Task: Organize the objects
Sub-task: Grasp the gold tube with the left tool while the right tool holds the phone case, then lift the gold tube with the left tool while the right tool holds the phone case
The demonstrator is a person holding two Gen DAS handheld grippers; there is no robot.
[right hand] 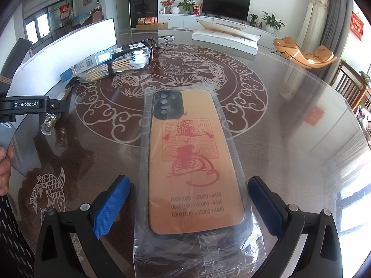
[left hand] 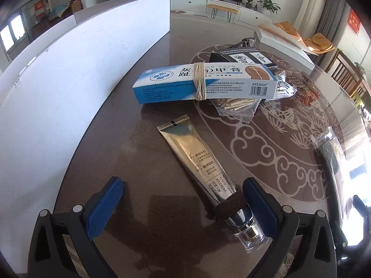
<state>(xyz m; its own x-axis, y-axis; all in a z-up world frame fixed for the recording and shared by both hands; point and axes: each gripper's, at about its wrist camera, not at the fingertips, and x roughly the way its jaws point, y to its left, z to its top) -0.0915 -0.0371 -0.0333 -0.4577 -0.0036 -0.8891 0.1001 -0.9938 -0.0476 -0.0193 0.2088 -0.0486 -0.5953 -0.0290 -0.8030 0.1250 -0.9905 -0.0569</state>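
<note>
A: Left gripper [left hand: 183, 206] is spread wide, holding nothing. Gold cream tube [left hand: 200, 170] lies between its pads on the table [left hand: 139, 185], toward the right pad [left hand: 260, 208]; the dark twine wrap at the neck looks to touch it.

B: Tube axis?

A: Diagonal. Crimped end at frame centre, clear cap at lower right, so it's skewed to the closing line. Left pad [left hand: 105, 206] is well apart from it.

B: Right side?

A: Right gripper [right hand: 189, 207] is also released, straddling the bagged phone case [right hand: 193, 162]. Long axis runs straight up the frame, along the fingers. Squarer grasp, probably the easier one.

B: Target?

A: Can't tell. Blue box [left hand: 206, 83] sits upper centre.
</note>
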